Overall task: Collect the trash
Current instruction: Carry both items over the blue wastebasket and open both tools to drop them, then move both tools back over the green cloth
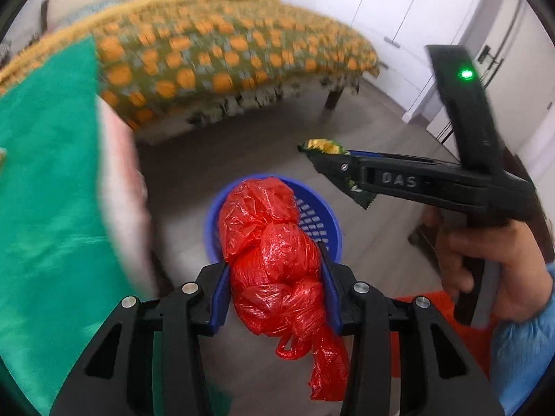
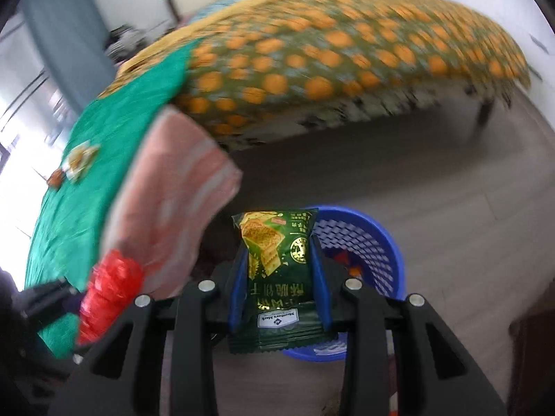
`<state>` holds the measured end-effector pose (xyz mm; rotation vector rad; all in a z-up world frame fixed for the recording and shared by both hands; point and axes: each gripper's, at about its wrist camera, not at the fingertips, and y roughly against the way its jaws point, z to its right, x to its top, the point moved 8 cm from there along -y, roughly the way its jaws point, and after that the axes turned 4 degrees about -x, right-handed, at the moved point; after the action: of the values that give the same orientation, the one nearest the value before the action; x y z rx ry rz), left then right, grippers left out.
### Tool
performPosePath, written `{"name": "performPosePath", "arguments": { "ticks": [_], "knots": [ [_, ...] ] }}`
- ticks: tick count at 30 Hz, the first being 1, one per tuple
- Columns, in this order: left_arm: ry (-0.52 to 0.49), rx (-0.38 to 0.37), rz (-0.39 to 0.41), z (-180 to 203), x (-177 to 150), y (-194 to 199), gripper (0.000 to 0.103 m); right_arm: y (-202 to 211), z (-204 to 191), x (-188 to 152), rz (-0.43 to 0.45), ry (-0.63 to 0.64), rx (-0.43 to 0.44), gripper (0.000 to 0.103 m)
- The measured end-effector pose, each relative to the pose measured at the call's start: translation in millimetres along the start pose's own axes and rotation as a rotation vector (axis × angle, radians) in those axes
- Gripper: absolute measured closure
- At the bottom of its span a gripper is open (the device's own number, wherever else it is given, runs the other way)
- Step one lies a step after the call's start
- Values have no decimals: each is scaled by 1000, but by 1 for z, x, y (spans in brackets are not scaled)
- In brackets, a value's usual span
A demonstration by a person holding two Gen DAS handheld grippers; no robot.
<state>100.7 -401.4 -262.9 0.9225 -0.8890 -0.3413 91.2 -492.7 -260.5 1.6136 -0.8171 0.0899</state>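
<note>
My left gripper [image 1: 275,270] is shut on a crumpled red plastic bag [image 1: 274,260] and holds it above a blue mesh basket [image 1: 321,223] on the floor. My right gripper [image 2: 279,263] is shut on a green snack packet [image 2: 277,253], held above and left of the same basket [image 2: 364,242]. In the left wrist view the right gripper [image 1: 326,164] shows at the right with the packet [image 1: 324,145] in its tips. The red bag also shows at the lower left of the right wrist view [image 2: 107,294].
A table with a green cloth [image 1: 45,208] and a pink striped cloth [image 2: 180,208] stands at the left, with small wrappers [image 2: 78,161] on it. A bed with an orange-spotted cover [image 1: 225,52] lies beyond. White cupboards [image 1: 399,7] line the far wall. The floor is grey.
</note>
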Motion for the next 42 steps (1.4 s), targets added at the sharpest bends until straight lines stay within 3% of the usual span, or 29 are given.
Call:
{"name": "performPosePath", "arguments": {
  "ticks": [4, 7, 8, 9, 10, 16, 20, 25, 29, 33, 36, 42],
  "knots": [
    [12, 12, -52, -1, 5, -58, 59, -26, 39, -1, -42, -96, 2, 71],
    [21, 6, -81, -5, 6, -96, 52, -40, 60, 0, -48, -152, 6, 67],
    [25, 15, -91, -7, 6, -108, 34, -45, 66, -1, -52, -169, 13, 53],
    [31, 30, -93, -10, 7, -115, 24, -47, 69, -3, -56, -181, 18, 28],
    [39, 43, -87, -12, 8, -119, 23, -49, 74, -3, -54, -202, 15, 26],
    [44, 41, -50, -10, 8, -97, 23, -32, 86, 2, 2, -243, -11, 26],
    [8, 2, 30, 9, 5, -42, 19, -12, 76, 3, 63, -233, -41, 20],
    [-57, -5, 118, 21, -25, 39, 11, 9, 32, -1, 125, -96, -89, 14],
    [-52, 42, 137, -8, -66, 91, 10, 24, -31, -17, 179, 63, -94, 12],
    [5, 134, 140, -66, -103, 135, 10, 32, -98, -32, 202, 194, -68, 12],
    [58, 228, 158, -123, -125, 170, 8, 36, -175, -41, 209, 331, -8, 12],
    [212, 363, 190, -235, -144, 219, 7, 9, -300, -51, 123, 494, 99, 11]
  ]
}}
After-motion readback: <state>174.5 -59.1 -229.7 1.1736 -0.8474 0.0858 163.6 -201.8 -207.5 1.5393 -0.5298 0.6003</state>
